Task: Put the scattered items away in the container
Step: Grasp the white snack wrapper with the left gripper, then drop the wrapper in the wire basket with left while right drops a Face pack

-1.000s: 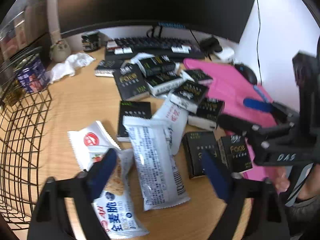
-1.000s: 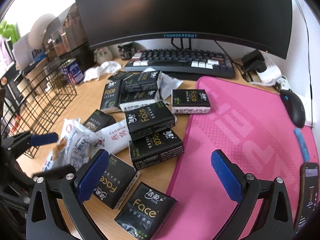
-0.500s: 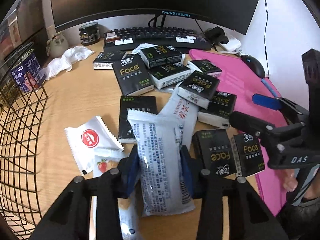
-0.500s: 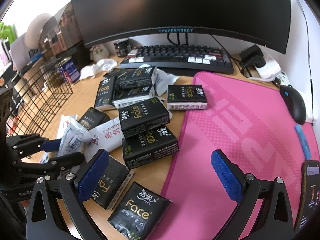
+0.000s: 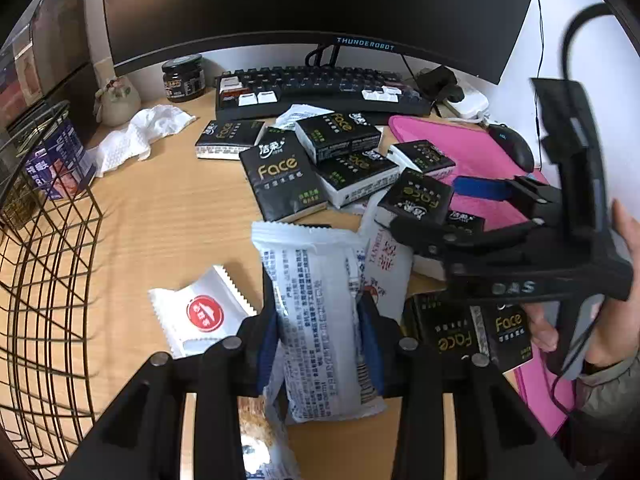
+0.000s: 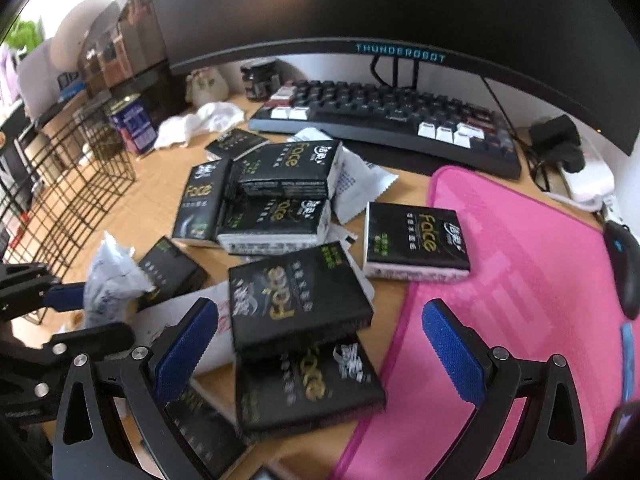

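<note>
My left gripper (image 5: 320,336) is shut on a white snack packet (image 5: 316,312) with blue print, held above the desk; it also shows in the right wrist view (image 6: 108,280). A black wire basket (image 5: 44,280) stands at the left. Several black "Face" tissue packs (image 5: 284,176) lie heaped mid-desk. My right gripper (image 6: 320,344) is open, low over a black tissue pack (image 6: 292,296) stacked on another; it shows at the right in the left wrist view (image 5: 460,212). A white packet with a red logo (image 5: 200,312) lies by the basket.
A keyboard (image 5: 320,88) and monitor (image 5: 320,0) stand at the back. A pink mat (image 6: 520,280) with a mouse (image 6: 624,268) covers the right. A crumpled tissue (image 5: 140,132), a jar (image 5: 182,78) and a blue tin (image 5: 56,160) sit back left.
My left gripper closed on the white snack packet and has lifted it. My right gripper moved forward and down over the stacked black tissue packs, staying open.
</note>
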Demonstrator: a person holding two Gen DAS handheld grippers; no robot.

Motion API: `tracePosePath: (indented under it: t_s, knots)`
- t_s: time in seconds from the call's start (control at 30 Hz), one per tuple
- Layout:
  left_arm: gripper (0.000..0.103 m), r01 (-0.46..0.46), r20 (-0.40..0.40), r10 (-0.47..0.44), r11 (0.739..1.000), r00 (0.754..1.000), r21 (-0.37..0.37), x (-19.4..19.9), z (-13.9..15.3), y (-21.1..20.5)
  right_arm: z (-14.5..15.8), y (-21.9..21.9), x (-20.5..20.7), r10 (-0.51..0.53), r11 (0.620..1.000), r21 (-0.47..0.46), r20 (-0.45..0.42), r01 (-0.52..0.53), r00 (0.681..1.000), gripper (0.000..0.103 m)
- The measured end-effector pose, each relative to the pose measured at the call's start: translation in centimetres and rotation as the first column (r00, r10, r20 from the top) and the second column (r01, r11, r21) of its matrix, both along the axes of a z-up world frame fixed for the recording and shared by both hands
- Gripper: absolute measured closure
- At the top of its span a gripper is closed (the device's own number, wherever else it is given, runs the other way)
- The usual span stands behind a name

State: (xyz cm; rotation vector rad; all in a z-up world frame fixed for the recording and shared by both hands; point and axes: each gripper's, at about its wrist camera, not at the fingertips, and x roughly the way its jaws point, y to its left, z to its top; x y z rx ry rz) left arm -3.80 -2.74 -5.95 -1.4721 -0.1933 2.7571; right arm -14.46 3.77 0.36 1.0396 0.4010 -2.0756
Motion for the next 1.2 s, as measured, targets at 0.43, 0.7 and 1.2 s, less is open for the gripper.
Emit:
tracePosePath:
  t_s: [0.43,0.7,1.2]
  knots:
    - [0.062,-0.002,-0.012,0.002,1.0,1.0,0.003,-0.6,0.3,-0.2,0.6,0.4,-0.2,0.011,1.0,-0.029,0.001,-0.011,1.0,0.04]
    - [0.062,0.009,-0.116,-0.01,1.0,0.993,-0.009,0.6,4.8,0.2,4.6,1.2,2.5,0.027,0.996,-0.082,-0.059,-0.032,0.998,0.04]
    - [0.062,-0.162,-0.349,0.141,0.986,0.926,-0.03,5.9,14.8,-6.4,13.8,-4.4,9.2,0.184,0.96,-0.18,-0.183,-0.217,0.966,0.04]
